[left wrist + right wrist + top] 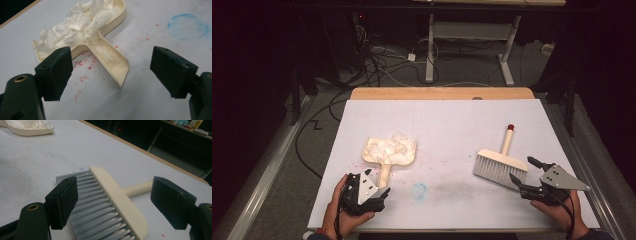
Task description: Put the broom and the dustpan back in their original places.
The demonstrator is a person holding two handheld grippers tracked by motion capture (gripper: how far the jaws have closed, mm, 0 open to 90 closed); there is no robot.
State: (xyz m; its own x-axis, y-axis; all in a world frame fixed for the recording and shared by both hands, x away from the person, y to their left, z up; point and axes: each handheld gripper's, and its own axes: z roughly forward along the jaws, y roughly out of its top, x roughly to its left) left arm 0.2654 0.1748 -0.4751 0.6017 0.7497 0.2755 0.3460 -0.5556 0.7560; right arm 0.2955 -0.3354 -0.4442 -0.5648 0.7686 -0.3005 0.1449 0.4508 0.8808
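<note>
A cream dustpan [390, 152] [110, 56] lies left of centre on the white table, heaped with crumpled white paper [392, 145] [77, 23]. Its handle points toward my left gripper [379, 197] [110, 75], which stands open just short of the handle's end with nothing between its jaws. To the right lies a hand brush [501, 162] [110, 205] with grey bristles, a cream back and a red-tipped handle. My right gripper [523, 172] [112, 203] is open near the brush's bristle end and holds nothing.
The white table top [452, 120] has a blue ring stain [419, 190] [187, 26] near the front and red specks [83, 67] beside the dustpan handle. A wooden edge [442, 93] runs along the far side. Beyond it are cables and a desk frame on the floor.
</note>
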